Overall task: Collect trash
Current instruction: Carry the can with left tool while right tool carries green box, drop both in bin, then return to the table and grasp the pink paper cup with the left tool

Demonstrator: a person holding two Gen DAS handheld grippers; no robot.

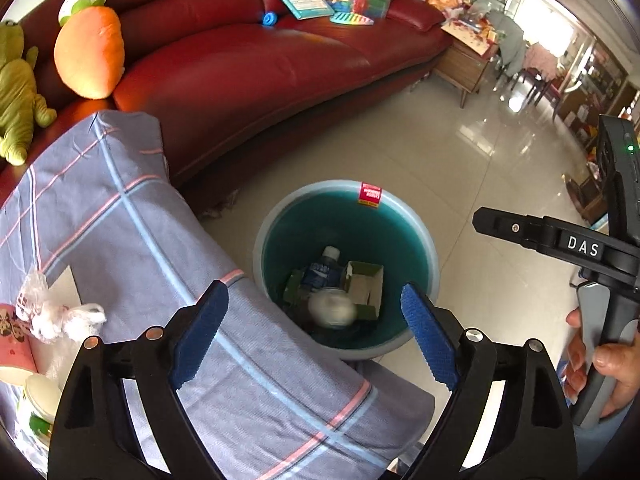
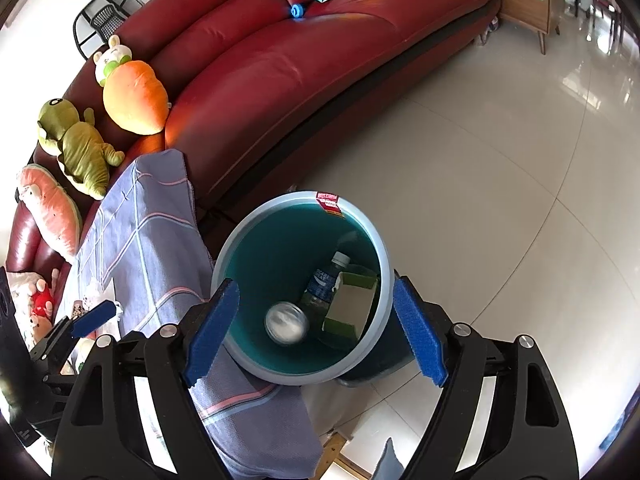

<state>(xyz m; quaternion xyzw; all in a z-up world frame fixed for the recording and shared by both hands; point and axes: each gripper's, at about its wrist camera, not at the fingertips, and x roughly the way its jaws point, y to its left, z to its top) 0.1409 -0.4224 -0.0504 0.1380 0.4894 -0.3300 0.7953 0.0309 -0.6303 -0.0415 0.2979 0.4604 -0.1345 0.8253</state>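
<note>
Shiny floor tiles [image 2: 500, 200] were seen under one bin [image 2: 240, 344]. One bottle [image 2: 326, 280] inside leaned cap-up beside one box [image 2: 352, 308]. Both grippers [image 1: 316, 332] [image 2: 316, 332] were held wide open, empty.

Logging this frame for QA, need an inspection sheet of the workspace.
Surface: table under plaid cloth, glossy tile floor.
Job's things: teal bin holds plastic bottle, green carton; blurred round white object in its opening.
Clutter: crumpled plastic bag, paper cup, jar on cloth.
Grippers: left gripper and right gripper open, empty, above bin.
Cables: nothing seen.
Surroundings: red sofa, plush toys, books.
</note>
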